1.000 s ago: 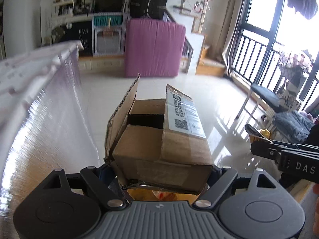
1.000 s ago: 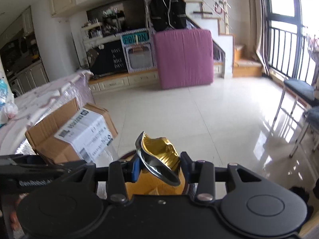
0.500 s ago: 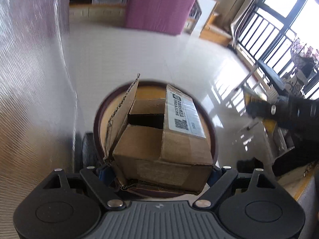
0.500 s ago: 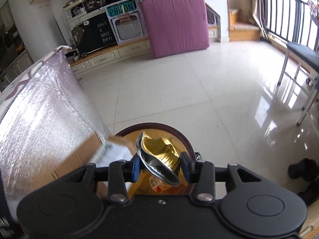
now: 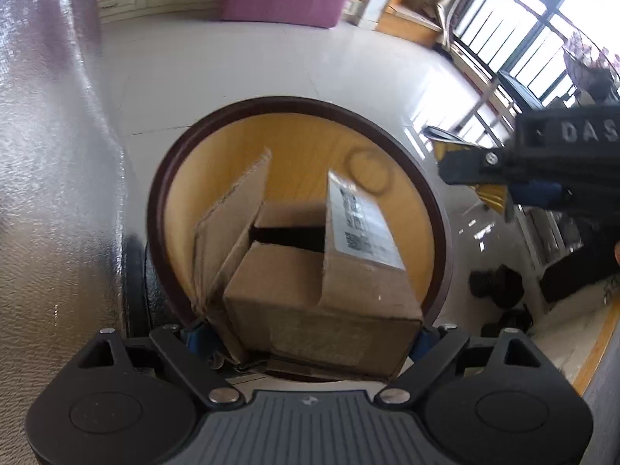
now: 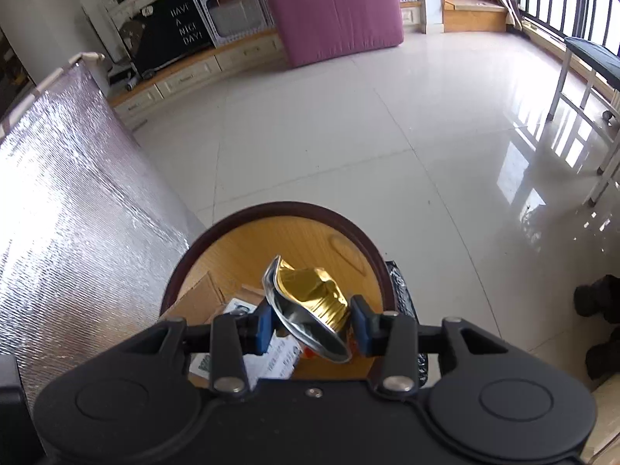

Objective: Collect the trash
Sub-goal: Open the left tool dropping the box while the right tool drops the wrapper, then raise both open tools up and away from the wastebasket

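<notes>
Pinching the cardboard box between its jaws, the left gripper hung over the bin below for release. Jaws of the right gripper clamped a crushed gold can, likewise above the bin.

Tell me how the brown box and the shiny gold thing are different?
The cardboard box is brown, boxy and big, filling the left gripper; the gold foil cup is shiny, crumpled and small. The box has open flaps and a label; the cup has none. Both are held over the round wooden bin.

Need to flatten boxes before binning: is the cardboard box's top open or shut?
Open. The cardboard box in the left claw has one flap standing up, showing a dark gap.
</notes>
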